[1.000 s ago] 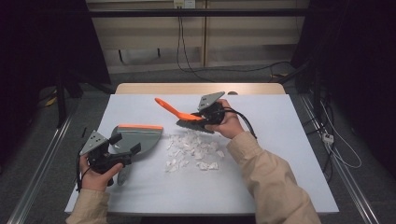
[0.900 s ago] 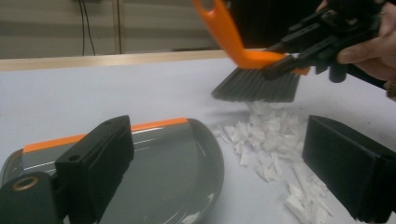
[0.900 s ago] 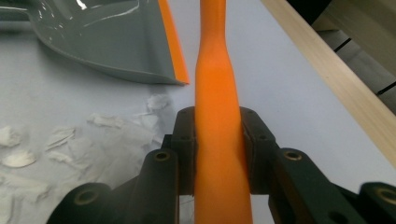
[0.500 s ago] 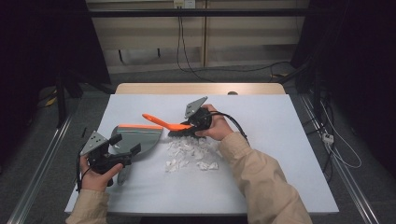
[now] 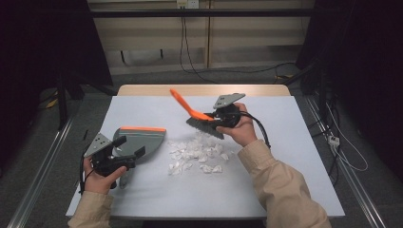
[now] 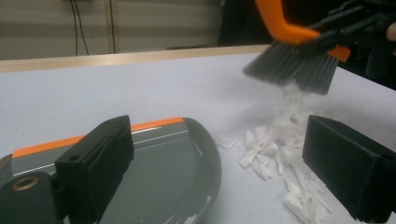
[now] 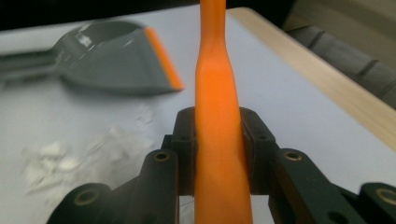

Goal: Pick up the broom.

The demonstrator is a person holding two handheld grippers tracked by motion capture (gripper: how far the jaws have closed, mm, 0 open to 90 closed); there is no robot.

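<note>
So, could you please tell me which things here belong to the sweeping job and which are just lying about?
In use:
- brush, clamped in the right gripper
- dustpan, by the left gripper
- paper scraps

Lying about:
- cables on the floor behind the table

Readable text: none | brush: plain orange handle, no lettering seen | dustpan: grey with an orange edge, no label seen | table: bare white top, no marks | wall socket at the far top: perhaps printed, too small to read
</note>
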